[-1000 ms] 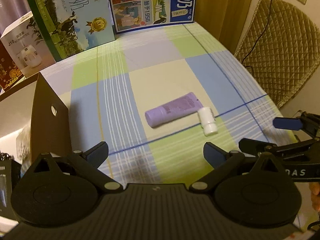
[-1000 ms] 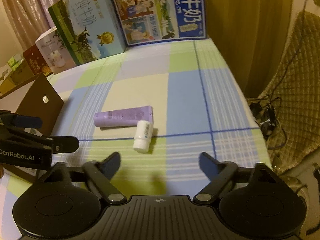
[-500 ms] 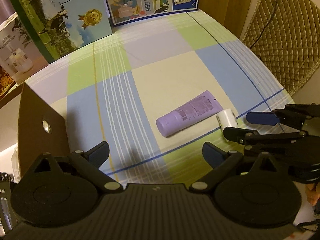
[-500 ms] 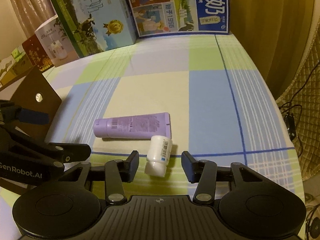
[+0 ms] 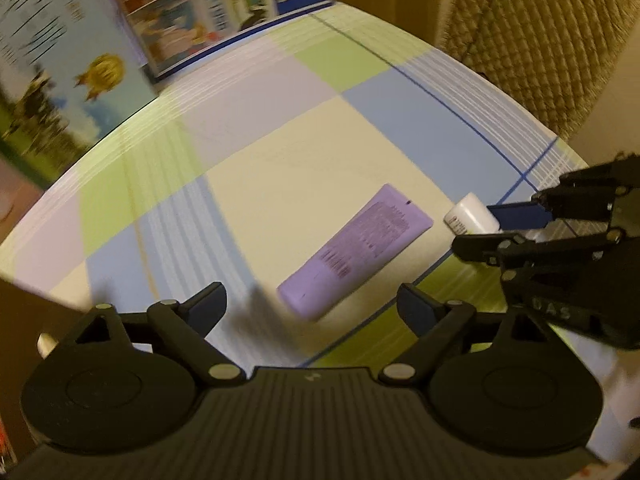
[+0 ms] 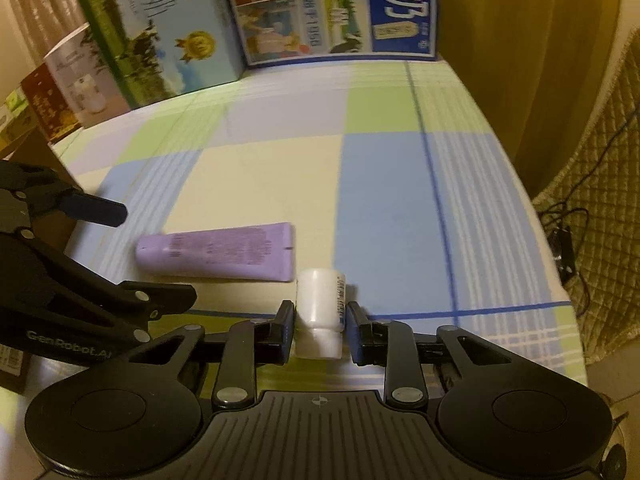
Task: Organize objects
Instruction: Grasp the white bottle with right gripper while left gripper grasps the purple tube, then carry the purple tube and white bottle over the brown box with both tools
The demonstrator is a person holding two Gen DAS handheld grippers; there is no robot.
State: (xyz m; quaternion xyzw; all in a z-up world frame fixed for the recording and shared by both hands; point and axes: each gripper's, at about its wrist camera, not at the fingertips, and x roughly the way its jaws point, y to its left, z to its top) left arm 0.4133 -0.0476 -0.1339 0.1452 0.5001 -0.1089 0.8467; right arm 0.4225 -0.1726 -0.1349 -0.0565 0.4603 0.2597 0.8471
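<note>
A small white bottle (image 6: 321, 308) lies on the checked tablecloth, and my right gripper (image 6: 320, 322) is shut on it, one finger on each side. It also shows in the left wrist view (image 5: 472, 214), partly hidden by the right gripper's fingers (image 5: 520, 216). A purple tube (image 6: 220, 251) lies just left of the bottle, cap end to the left; in the left wrist view it (image 5: 356, 252) lies ahead of my left gripper (image 5: 312, 304), which is open and empty, a little short of the tube.
Milk cartons (image 6: 320, 8) and other boxes (image 6: 72, 84) stand along the table's far edge. A brown cardboard box (image 5: 24, 312) stands at the left. A quilted chair (image 5: 532, 32) is beyond the table's right edge.
My right gripper has closed onto the white bottle. My left gripper has moved forward and right toward the purple tube, still open.
</note>
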